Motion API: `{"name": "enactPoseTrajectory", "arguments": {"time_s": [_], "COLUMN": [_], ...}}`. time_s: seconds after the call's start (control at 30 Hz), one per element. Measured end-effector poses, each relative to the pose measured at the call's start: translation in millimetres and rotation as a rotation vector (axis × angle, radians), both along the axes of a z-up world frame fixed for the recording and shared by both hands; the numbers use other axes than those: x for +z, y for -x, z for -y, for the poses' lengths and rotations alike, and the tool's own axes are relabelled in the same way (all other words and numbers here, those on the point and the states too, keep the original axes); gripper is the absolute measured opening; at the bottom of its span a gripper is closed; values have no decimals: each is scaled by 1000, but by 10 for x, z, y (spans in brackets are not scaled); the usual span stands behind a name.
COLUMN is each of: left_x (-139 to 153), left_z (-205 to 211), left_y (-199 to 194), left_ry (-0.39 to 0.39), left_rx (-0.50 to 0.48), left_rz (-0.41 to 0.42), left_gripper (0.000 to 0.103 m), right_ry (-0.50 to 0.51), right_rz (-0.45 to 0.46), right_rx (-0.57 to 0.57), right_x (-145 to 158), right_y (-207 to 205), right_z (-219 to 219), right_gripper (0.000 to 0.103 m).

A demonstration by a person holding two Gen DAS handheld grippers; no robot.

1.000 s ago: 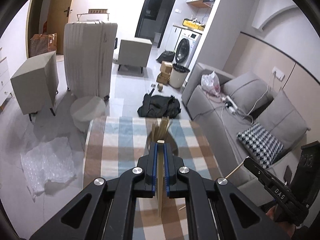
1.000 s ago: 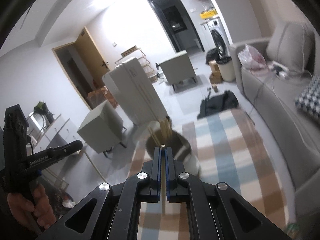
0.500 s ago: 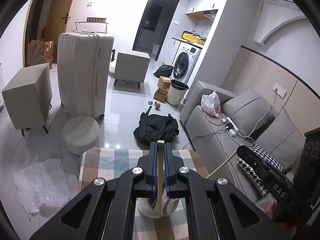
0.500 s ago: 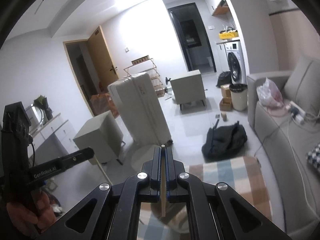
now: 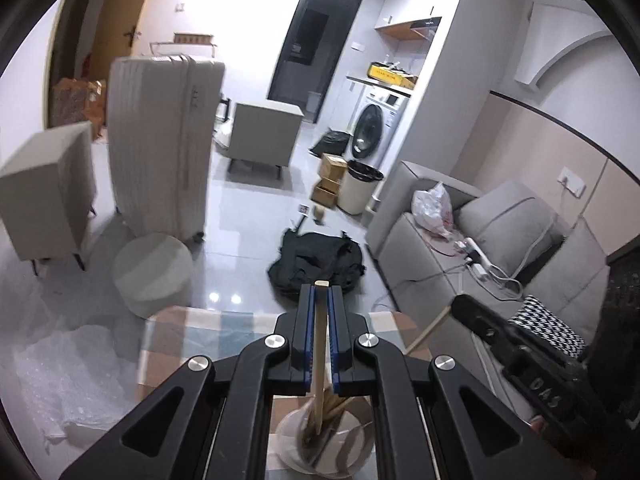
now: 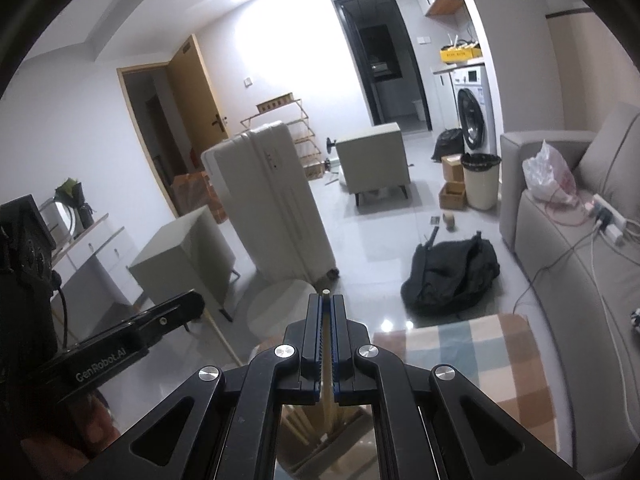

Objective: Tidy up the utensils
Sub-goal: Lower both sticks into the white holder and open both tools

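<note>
1. The bench (image 5: 188,320) wears a plaid cloth of tan, blue and white; past its far edge lies a glossy grey floor (image 5: 240,216).
2. Around the room: a pale suitcase (image 5: 164,148), a black bag (image 5: 316,260) on the floor, a grey sofa (image 5: 508,236), a washing machine (image 5: 372,128).
3. A clear cup (image 5: 320,448) of wooden sticks stands on the bench under both tools.
4. The left tongs (image 5: 320,300) are pressed on 1 wooden chopstick (image 5: 320,356); the right tongs (image 6: 327,308) pinch another stick (image 6: 328,392).
5. A second ago the cup stood ahead of the tongs; now it sits beneath them, and more floor shows.
</note>
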State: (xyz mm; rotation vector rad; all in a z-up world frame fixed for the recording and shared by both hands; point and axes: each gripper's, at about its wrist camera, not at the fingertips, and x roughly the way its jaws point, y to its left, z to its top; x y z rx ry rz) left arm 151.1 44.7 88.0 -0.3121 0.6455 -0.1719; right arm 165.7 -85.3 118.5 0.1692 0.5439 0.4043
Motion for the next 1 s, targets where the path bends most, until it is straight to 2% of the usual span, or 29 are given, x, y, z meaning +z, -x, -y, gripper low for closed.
{"name": "enactPoseTrajectory", "arguments": {"time_s": [0.17, 0.67, 0.9, 1.0], "left_x": [-71, -117, -214, -287], "left_z": [61, 96, 101, 90], "left_y": [5, 47, 73, 56], "left_ry": [-34, -66, -54, -41], "left_rx": [-10, -39, -80, -100], "left_rz": [-12, -34, -64, -109], "left_gripper": [2, 2, 2, 2], "right_ry": [1, 17, 32, 53], "right_rz": [-31, -70, -134, -176], "right_rx": [4, 31, 42, 60], "right_x": [-114, -194, -418, -540], "right_y": [-60, -96, -118, -146], "right_z": [11, -41, -92, -139], "right_gripper": [3, 3, 3, 6]}}
